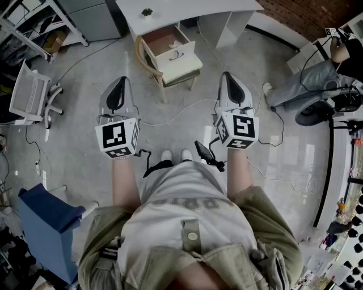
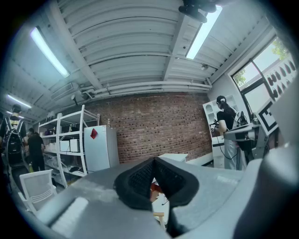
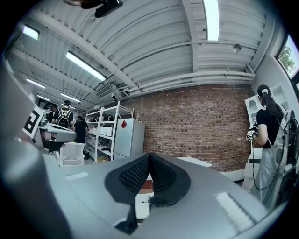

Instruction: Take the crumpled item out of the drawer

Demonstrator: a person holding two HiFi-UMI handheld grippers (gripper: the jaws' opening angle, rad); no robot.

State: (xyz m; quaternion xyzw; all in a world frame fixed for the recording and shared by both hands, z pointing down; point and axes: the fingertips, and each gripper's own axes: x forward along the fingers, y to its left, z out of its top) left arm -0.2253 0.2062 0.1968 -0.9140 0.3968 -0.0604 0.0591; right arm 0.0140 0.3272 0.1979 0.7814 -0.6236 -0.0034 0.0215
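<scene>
Grey polished floor fills the head view, strewn with thin cables, and a white table (image 1: 193,12) stands at the far side. Its drawer (image 1: 180,61) is pulled out towards the person, with a wooden chair (image 1: 139,54) close against it on the left. Inside the drawer, on the brown bottom, lies a pale patch that may be the crumpled item (image 1: 176,43); it is too small to be sure.

Both grippers are held level in front of the person, side by side, well short of the drawer. The left gripper (image 1: 120,80) has its jaws closed together with nothing between the pads, and the left gripper view (image 2: 153,161) shows the same: black pads meeting at a point, empty. The right gripper (image 1: 227,75) is likewise closed on nothing, its pads meeting in the right gripper view (image 3: 149,156).

A white office chair (image 1: 29,95) stands at the far left, and a blue seat (image 1: 48,221) at the near left. At the far right another person (image 1: 317,79) sits by a table. Beyond the jaws, both gripper views show a brick wall (image 3: 196,126), white shelving (image 2: 65,144) and a pale cabinet (image 2: 100,148) with a red mark.
</scene>
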